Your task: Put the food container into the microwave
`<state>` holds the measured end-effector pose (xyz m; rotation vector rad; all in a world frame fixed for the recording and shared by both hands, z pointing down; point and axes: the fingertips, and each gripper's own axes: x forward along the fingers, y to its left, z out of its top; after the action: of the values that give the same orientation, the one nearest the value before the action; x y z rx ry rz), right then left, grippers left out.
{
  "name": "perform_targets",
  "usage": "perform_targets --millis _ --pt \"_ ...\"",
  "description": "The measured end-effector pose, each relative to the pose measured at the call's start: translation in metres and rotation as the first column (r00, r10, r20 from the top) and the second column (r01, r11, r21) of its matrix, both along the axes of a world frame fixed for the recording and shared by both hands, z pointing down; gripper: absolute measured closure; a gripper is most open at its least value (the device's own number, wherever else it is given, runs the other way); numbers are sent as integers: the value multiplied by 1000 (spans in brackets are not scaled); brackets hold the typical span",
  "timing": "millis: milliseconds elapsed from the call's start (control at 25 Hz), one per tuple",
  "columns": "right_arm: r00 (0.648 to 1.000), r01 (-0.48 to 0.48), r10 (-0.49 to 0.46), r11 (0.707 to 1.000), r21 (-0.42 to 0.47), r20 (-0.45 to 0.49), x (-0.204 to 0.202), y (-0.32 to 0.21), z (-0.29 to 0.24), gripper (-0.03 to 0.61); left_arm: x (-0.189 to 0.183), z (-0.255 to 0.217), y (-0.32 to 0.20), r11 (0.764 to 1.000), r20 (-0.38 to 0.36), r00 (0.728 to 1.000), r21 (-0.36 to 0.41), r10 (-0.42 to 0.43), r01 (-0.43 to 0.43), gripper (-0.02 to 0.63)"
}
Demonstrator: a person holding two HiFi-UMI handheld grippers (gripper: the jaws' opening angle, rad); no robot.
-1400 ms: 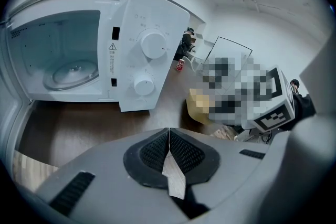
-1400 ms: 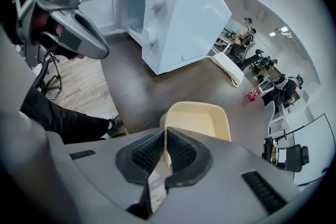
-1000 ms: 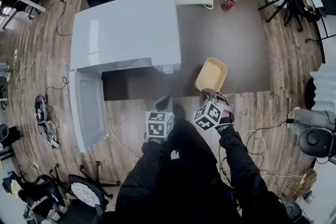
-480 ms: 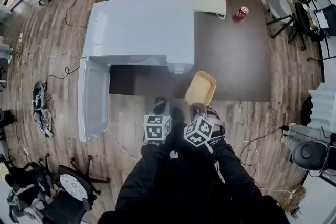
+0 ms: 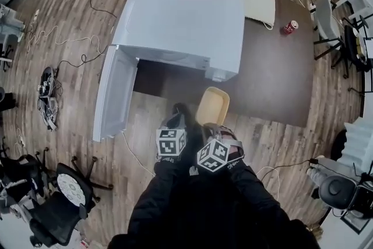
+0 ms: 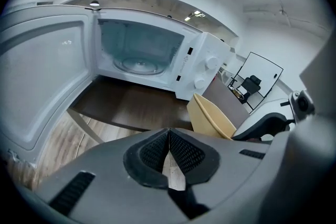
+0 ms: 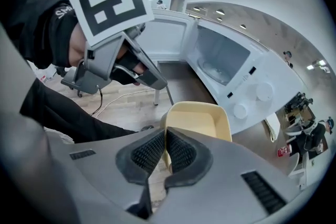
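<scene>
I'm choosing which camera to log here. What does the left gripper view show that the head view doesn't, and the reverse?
Only the left gripper view: the round glass turntable inside the cavity, the two white control knobs, and the left gripper with its jaws together on nothing.
Only the head view: the red drink can and the flat cream pad behind the microwave.
Both: the white microwave with its door open, and the pale yellow plastic food container.

Head view steeply down from above; both gripper views low, close, facing microwave (image 5: 180, 23), shared by all.
</scene>
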<state>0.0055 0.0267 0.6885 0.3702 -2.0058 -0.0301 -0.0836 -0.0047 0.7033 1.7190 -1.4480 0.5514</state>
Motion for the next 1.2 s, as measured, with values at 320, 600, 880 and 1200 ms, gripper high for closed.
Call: perform_targets --millis 320,600,880,1200 --pt "991 129 -130 991 30 30 -46 -5 -10 546 -47 2 8 991 9 991 -11 -134 134 580" --pt "972 225 -230 970 96 46 -93 -22 -25 546 -79 -2 6 984 12 984 0 -178 178 580" --pt "959 274 -282 948 161 29 -135 -68 -31 546 -105 0 -19 983 6 983 -3 -181 181 580" --pt "954 294 -299 933 207 -9 -173 -130 -21 546 -139 2 -57 983 7 983 1 -183 183 580"
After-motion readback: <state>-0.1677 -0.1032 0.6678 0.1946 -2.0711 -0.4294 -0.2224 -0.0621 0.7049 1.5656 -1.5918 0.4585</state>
